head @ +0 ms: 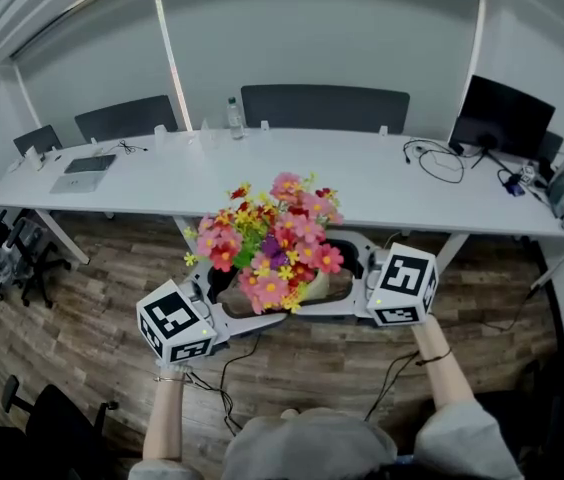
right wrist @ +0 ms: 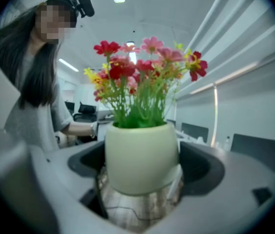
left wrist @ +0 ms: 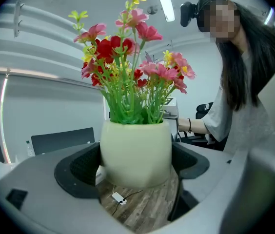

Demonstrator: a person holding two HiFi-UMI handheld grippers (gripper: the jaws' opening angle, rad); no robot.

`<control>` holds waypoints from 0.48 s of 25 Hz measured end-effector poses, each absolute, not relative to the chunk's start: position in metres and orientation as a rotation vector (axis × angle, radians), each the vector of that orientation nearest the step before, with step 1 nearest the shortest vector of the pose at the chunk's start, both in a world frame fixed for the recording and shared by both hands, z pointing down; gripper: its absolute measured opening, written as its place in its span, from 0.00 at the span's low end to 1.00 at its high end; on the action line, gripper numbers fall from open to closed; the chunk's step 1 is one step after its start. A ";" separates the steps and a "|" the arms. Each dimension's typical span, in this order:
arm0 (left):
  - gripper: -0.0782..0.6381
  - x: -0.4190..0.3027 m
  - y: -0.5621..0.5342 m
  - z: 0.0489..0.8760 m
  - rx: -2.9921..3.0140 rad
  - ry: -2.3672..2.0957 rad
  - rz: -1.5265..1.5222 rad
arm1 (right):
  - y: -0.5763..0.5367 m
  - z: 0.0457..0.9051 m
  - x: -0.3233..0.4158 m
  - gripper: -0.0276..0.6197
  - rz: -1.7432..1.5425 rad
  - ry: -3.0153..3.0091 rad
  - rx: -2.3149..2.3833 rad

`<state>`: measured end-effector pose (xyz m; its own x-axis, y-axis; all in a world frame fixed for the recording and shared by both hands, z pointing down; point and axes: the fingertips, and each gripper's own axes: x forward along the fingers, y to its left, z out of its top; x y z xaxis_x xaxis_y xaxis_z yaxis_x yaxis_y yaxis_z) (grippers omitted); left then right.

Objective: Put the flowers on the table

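Note:
A bunch of pink, red and yellow flowers (head: pixel 272 233) stands upright in a pale cream pot (head: pixel 317 286). The pot hangs above the wooden floor, just in front of the long white table (head: pixel 382 183). My left gripper (head: pixel 232 303) and my right gripper (head: pixel 347 268) clasp it from opposite sides. In the left gripper view the pot (left wrist: pixel 135 152) fills the gap of the left gripper (left wrist: pixel 135 162), with both dark pads against its sides. The right gripper view shows the same pot (right wrist: pixel 141 157) wedged in the right gripper (right wrist: pixel 142 167). Both sets of jaws stand wide around it.
On the table lie a laptop (head: pixel 84 171) at the left, a water bottle (head: pixel 234 118) at the back, loose cables (head: pixel 432 158) and a monitor (head: pixel 505 116) at the right. Dark chairs (head: pixel 324 106) stand behind it. Cables (head: pixel 227 368) trail on the floor below me.

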<state>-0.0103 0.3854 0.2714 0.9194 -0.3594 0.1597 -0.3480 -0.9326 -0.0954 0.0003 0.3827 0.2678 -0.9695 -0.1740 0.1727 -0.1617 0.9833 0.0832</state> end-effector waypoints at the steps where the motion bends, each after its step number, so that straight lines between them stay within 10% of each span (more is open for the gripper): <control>1: 0.73 -0.007 0.384 0.273 -3.014 0.556 -0.267 | 0.382 0.269 0.004 0.75 -0.099 -2.949 0.250; 12: 0.73 0.002 0.382 0.278 -3.029 0.598 -0.257 | 0.379 0.275 0.013 0.75 -0.074 -2.953 0.208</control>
<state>0.0022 0.3821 0.2782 0.9117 -0.3810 0.1537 -0.3738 -0.9245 -0.0746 0.0131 0.3789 0.2745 -0.9740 -0.1437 0.1750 -0.1347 0.9889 0.0623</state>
